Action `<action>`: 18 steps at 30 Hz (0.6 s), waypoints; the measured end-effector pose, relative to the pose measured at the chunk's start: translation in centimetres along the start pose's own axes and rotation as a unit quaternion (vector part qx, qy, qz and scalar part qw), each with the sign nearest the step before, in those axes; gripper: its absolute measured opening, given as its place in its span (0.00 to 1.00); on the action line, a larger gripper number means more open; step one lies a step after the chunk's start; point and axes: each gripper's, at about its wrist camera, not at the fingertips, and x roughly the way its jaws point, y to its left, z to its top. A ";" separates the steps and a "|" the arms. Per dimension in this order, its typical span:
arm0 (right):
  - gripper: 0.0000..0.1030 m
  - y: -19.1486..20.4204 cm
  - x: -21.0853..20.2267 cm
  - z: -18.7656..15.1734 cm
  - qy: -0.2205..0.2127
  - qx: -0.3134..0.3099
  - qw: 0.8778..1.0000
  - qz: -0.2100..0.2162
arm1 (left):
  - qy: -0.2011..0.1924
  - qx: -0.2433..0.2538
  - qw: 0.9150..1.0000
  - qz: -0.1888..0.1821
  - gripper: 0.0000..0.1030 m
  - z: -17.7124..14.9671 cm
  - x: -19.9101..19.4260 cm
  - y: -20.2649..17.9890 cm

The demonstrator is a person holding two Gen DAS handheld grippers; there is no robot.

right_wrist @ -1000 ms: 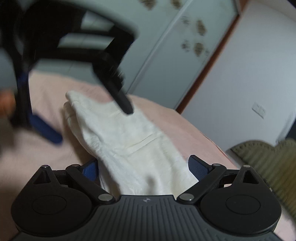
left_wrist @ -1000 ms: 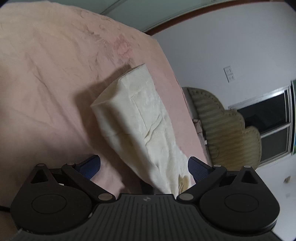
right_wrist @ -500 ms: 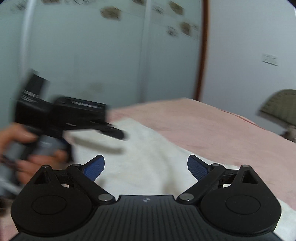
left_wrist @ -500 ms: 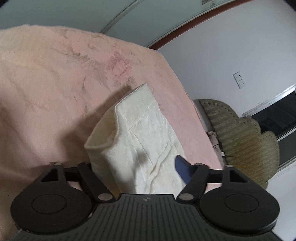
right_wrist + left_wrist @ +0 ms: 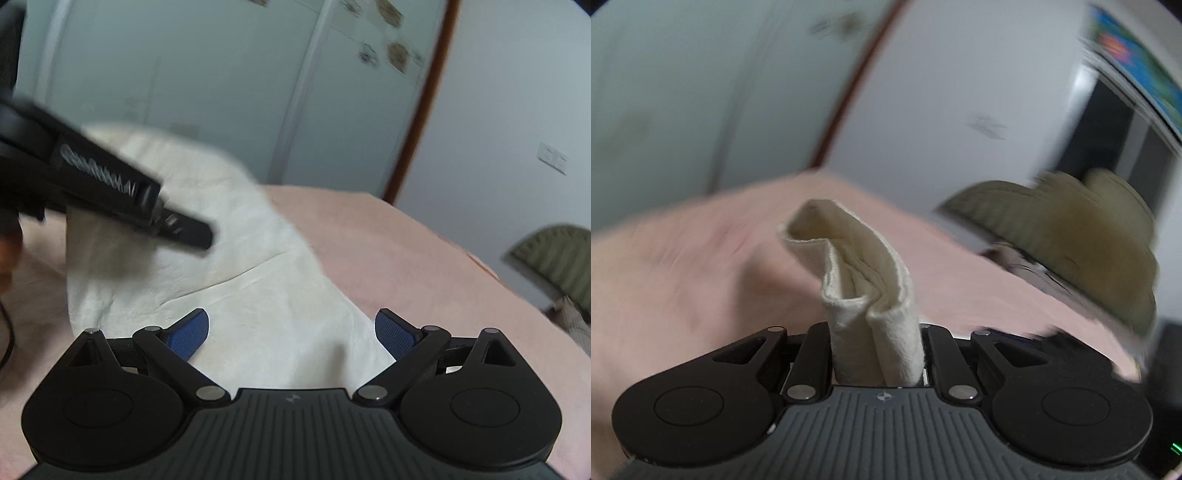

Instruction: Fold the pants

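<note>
From the left: the left gripper [image 5: 875, 354] has closed since half a second ago, when its fingers stood apart over the pants [image 5: 864, 280]. It now clenches a bunched fold of the cream cloth, which stands up between the jaws as a doubled ridge with an open loop at its top. The pink bed [image 5: 683, 280] behind it is streaked with motion blur, and the view has swung from looking down on the bed to looking across it toward the wall, so the gripper is probably lifting or turning with the cloth in its grip.

In the right wrist view the same left gripper [image 5: 110, 192] shows as a dark blurred shape over the left part of the pants [image 5: 258, 302], and the cloth there rises off the bed [image 5: 424, 280] in a raised hump rather than lying flat as it did a second ago. The rest of the pants lies across the middle of the bed, running toward the near edge.

Farther right, the right gripper [image 5: 291, 334] is released, its blue pads [image 5: 397, 338] wide apart above the near end of the pants and holding nothing.

My reading is that the grasp for the next fold is made and the carry-over has begun; the free right gripper could pin the near end.
</note>
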 end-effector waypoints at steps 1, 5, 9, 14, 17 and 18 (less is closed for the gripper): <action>0.95 -0.2 -0.6 0.0 -0.011 -0.006 1.000 0.008 | -0.004 0.029 1.000 -0.011 0.12 0.1 -0.5 -1.5; 0.95 -2.4 -3.6 -0.7 -0.054 -0.017 0.998 0.018 | -0.008 0.095 0.994 -0.049 0.13 -0.2 -1.6 -5.8; 0.95 -6.1 -6.7 -1.9 -0.065 0.009 0.997 0.051 | -0.002 0.133 0.987 -0.091 0.13 -1.4 -1.5 -10.0; 0.95 -9.7 -10.9 -4.1 -0.082 0.030 0.996 0.031 | 0.020 0.170 0.976 -0.136 0.14 -3.4 0.1 -15.8; 0.95 -12.0 -12.3 -6.0 -0.080 0.065 0.994 0.022 | 0.029 0.189 0.969 -0.156 0.15 -5.0 1.4 -18.9; 0.95 -12.5 -12.9 -6.8 -0.083 0.073 0.994 0.016 | 0.037 0.187 0.968 -0.165 0.16 -5.3 1.9 -19.8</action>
